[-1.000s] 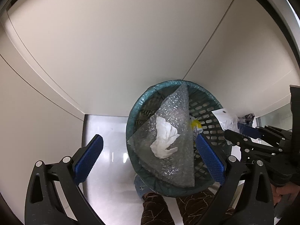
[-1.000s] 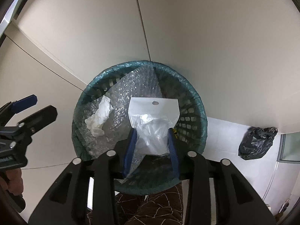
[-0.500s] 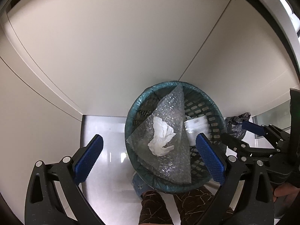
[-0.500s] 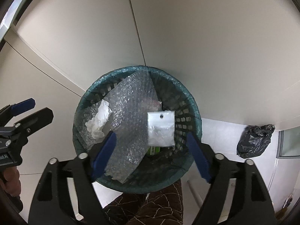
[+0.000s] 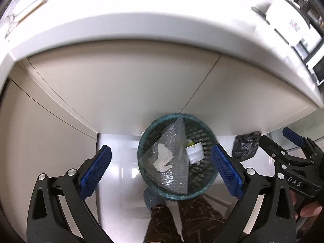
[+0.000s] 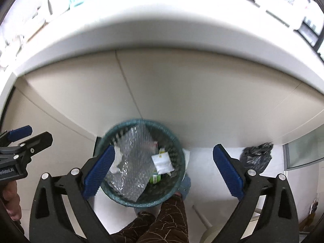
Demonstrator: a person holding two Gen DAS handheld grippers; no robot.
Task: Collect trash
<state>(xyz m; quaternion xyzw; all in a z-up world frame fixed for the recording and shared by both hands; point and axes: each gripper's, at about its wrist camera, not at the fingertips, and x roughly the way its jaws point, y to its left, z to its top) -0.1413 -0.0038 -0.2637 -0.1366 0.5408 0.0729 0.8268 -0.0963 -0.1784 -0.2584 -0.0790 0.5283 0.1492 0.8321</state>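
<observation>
The round teal plastic mesh wastebasket [image 5: 178, 158] stands on the pale glossy floor at the foot of a beige cabinet front [image 5: 125, 93], under a white countertop edge [image 5: 162, 28]. Inside the basket a sheet of clear bubble wrap [image 5: 172, 168] leans across its left half, with a crumpled white tissue [image 5: 163, 158] lying on it. To the right of the wrap, deeper in the basket, lies a small clear plastic bag with a white header card [image 6: 163, 162]; something green and yellow shows under it, though blur keeps me from telling what.

The left gripper [image 5: 160, 172] hangs above the basket with its blue-padded fingers spread wide and nothing between them. The right gripper [image 6: 162, 172] is likewise above the basket, its jaws opening wide, its pads touching nothing. A crumpled black plastic bag [image 6: 256, 157] sits on the floor right of the basket, well apart from it. The person's brown patterned trouser legs [image 6: 162, 222] stand just beside the basket's near rim.
</observation>
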